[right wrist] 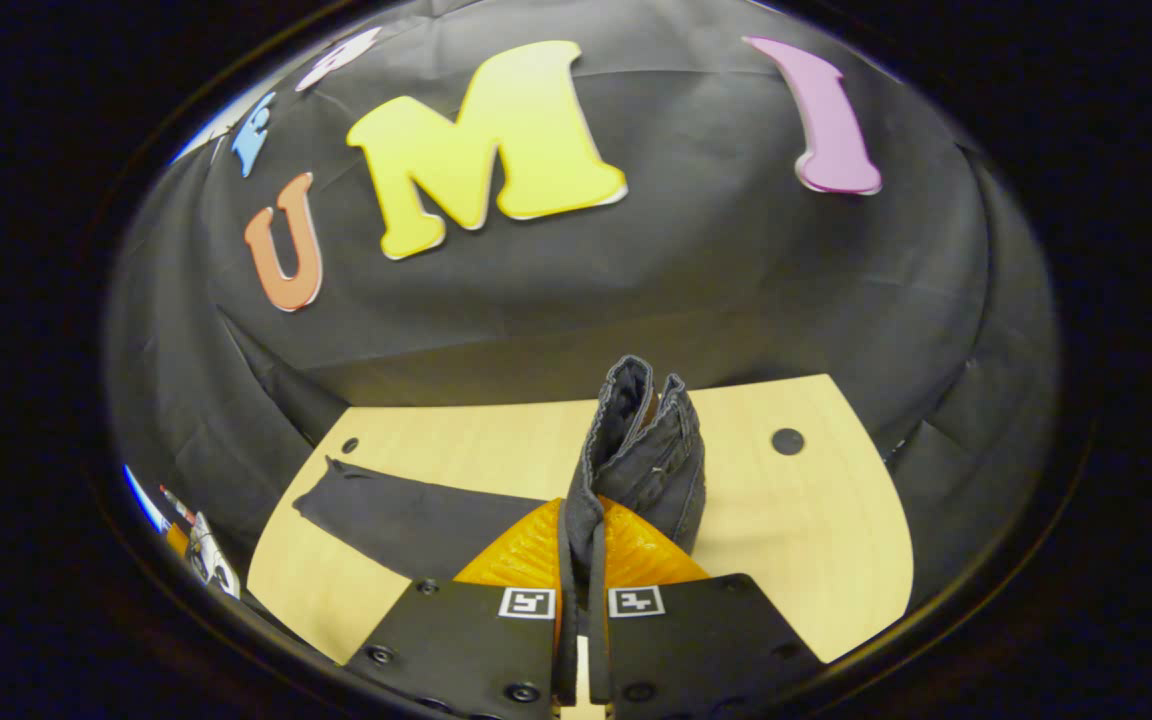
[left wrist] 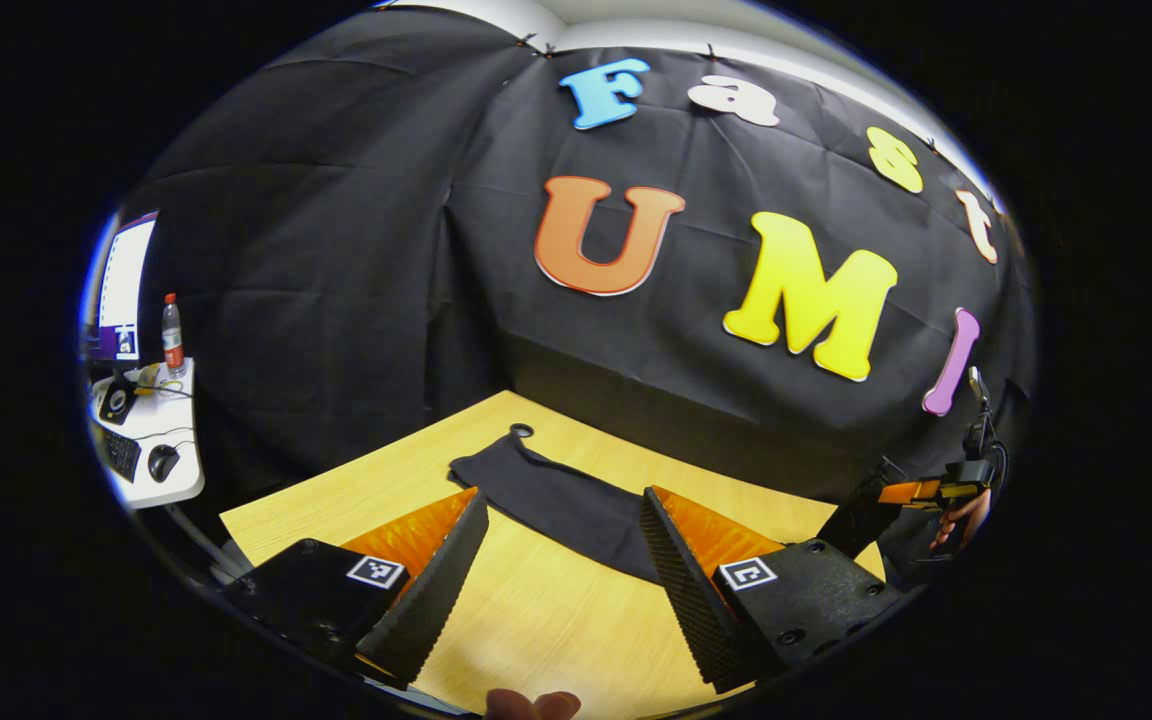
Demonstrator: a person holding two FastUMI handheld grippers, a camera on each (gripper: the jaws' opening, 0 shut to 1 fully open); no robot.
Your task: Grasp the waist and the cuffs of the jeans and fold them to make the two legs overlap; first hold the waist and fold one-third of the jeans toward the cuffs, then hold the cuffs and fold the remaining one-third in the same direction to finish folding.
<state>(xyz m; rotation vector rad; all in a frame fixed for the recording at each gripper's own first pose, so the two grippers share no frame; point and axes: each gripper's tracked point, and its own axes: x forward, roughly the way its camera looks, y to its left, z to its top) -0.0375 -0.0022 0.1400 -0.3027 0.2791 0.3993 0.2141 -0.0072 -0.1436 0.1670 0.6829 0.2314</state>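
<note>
Dark jeans [left wrist: 561,500] lie flat across the pale wood worktop [left wrist: 536,610] in the left gripper view, w/ a side desk [left wrist: 151,440] far left carrying a bottle [left wrist: 172,335]. We see the left gripper [left wrist: 564,560] spread wide, fingers grasping nothing, just above the cloth. In the right gripper view, the right gripper [right wrist: 581,560] has its fingers clenched on the waist [right wrist: 641,450], bunched upright; a leg trails left.

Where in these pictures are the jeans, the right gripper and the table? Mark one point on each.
jeans [right wrist: 651,440]: right gripper view, on the bunched waist end held up.
right gripper [right wrist: 581,545]: right gripper view, midway between its fingertips, shut on the denim.
table [right wrist: 816,520]: right gripper view, on bare wooden top.
</note>
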